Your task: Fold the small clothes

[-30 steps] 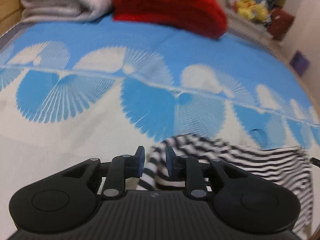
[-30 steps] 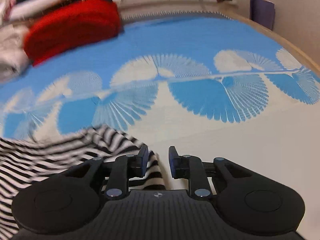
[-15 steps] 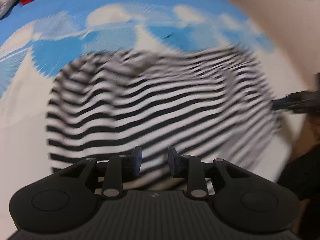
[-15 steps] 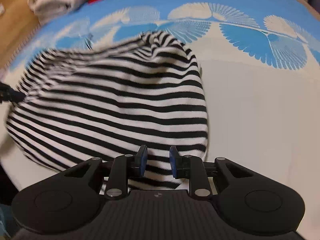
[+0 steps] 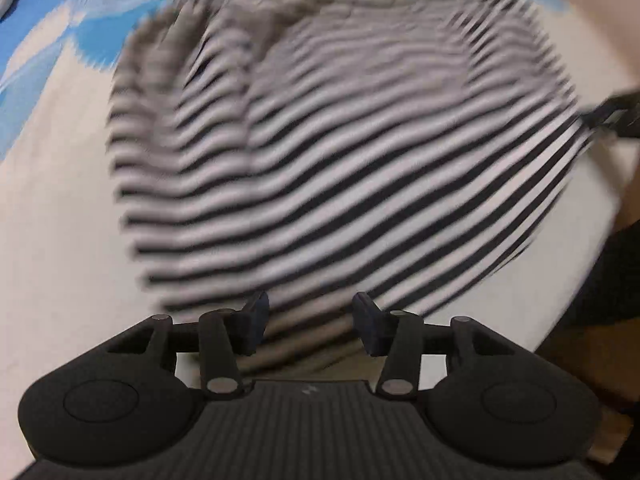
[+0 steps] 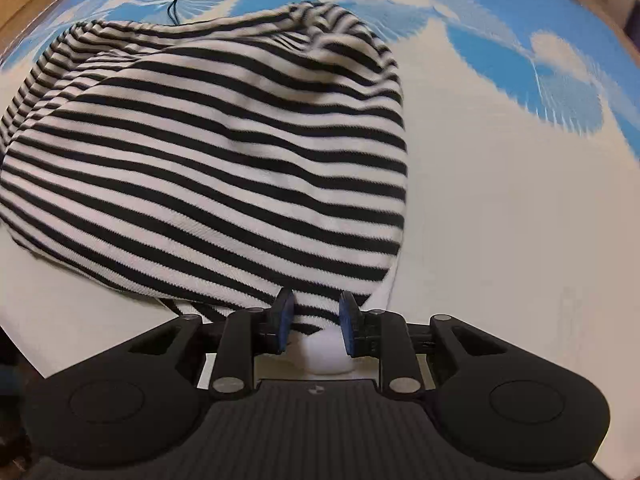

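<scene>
Cloth sits between the fingers of both grippers, but the two grips no longer match. My left gripper [image 5: 308, 322] has spread wider than it was half a second ago, its pads standing apart with the near hem of the striped shirt [image 5: 340, 152] lying loose in the gap, so I judge it released or nearly so. My right gripper [image 6: 314, 318] is narrower, its blue pads close on either side of a bunched corner of the same striped shirt [image 6: 208, 160]; I read that as a pinch on the fabric, though the pads show a sliver of gap. A second ago only a rumpled edge of the shirt showed beside each gripper; now it is spread across the surface in front of me, domed and puffed with air, not yet settled flat. Its far edge reaches the blue fan pattern of the bedspread [image 6: 520, 208]. In the left view, which is badly blurred, a dark shape that I take for the right gripper's tip shows at the shirt's right corner. I judge the laying-out nearly done, with folding proper not yet begun.
</scene>
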{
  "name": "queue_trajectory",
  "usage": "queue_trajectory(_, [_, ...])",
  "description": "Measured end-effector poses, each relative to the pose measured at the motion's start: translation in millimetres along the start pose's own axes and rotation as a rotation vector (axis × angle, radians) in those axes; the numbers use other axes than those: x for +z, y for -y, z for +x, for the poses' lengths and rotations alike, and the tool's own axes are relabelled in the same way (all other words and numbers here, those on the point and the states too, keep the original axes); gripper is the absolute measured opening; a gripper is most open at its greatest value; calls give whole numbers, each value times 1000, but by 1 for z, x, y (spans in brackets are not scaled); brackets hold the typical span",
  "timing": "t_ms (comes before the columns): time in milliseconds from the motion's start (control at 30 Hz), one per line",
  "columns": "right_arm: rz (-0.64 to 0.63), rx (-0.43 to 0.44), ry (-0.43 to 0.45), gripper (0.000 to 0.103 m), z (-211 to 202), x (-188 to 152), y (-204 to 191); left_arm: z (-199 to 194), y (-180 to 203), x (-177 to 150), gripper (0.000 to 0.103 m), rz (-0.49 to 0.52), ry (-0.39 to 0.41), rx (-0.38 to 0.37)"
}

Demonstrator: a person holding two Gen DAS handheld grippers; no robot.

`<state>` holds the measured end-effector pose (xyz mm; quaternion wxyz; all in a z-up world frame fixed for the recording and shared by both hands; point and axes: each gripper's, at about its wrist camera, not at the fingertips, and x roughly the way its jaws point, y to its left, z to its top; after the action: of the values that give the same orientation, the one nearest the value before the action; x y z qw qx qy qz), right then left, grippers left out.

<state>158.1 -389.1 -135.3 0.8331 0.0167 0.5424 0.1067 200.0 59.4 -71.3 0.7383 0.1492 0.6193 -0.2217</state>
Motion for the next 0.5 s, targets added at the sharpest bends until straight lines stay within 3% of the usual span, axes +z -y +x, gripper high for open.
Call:
queue_trajectory(100, [64, -24, 119, 26, -24, 6, -1, -24, -14, -6, 53, -86, 81, -17])
queue_trajectory(233, [188, -44, 406, 30, -83, 12, -4, -89, -33, -22, 53, -269, 319, 42])
queue_trajectory(300, [256, -58, 534, 39, -109, 8, -5, -116, -38, -32, 53, -367, 430, 76])
queue_trajectory(400, [345, -44, 614, 43, -126, 4, -2, -131, -37, -50, 53, -476, 514, 92])
queue_trajectory(500, [421, -30, 603, 43, -125, -1, 2, -118, -20, -59, 53, -486, 536, 171])
